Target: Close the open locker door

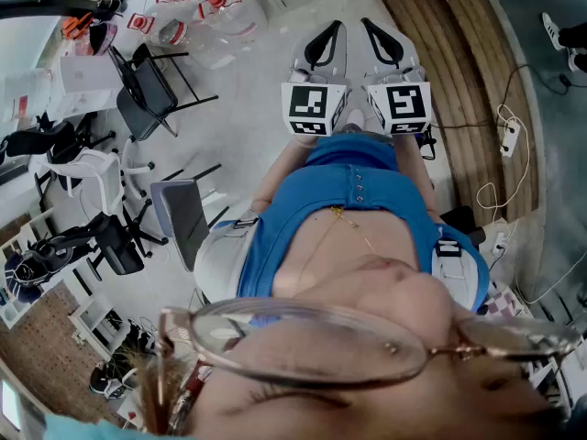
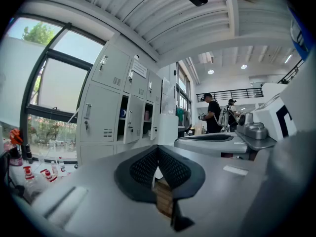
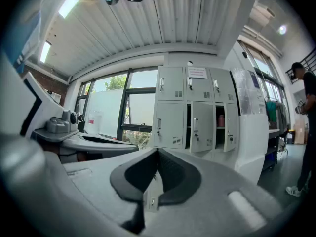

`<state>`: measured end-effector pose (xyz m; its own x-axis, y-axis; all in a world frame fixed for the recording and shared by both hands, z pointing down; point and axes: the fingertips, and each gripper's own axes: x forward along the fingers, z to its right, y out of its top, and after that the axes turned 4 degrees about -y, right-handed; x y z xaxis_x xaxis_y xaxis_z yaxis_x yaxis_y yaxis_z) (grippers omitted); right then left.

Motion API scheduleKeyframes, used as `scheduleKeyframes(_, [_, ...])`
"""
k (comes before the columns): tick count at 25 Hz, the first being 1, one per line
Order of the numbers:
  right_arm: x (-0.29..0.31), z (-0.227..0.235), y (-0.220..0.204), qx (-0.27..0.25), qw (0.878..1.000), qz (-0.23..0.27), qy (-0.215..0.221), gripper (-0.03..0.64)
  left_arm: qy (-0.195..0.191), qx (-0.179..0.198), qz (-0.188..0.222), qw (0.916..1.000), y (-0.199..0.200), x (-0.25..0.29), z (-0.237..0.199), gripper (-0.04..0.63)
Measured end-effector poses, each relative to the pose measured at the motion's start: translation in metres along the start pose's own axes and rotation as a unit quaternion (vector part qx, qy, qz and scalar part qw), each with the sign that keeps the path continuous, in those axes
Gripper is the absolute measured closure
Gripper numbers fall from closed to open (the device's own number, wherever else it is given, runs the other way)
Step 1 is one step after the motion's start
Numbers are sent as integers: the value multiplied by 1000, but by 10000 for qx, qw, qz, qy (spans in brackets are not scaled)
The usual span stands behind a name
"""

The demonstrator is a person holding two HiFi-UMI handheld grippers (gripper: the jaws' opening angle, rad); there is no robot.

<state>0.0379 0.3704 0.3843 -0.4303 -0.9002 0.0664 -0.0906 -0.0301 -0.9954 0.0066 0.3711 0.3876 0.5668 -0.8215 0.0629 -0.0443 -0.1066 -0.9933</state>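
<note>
The right gripper (image 3: pixel 157 154), jaws together and empty, faces lockers (image 3: pixel 173 107) with open doors (image 3: pixel 202 127).

We're in a big open workspace, part office, part lab. A bank of pale grey metal lockers (image 3: pixel 192 115) lines the wall beside tall dark-framed windows (image 3: pixel 123 107), under a white ribbed ceiling (image 3: pixel 163 19). Down on the pale grey floor (image 1: pixel 248 108) stand black chairs (image 1: pixel 147 81), and a white power strip (image 1: pixel 507 136) trails cable. Farther back, two people in black shirts (image 2: pixel 213 116) stand below a black-railed mezzanine (image 2: pixel 222 94).
</note>
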Motion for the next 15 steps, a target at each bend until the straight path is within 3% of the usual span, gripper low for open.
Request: scheduleKeyframes(15, [9,31,-14,255,9993,105,263,615,170,-17,-20,9999,-7,29,10,594])
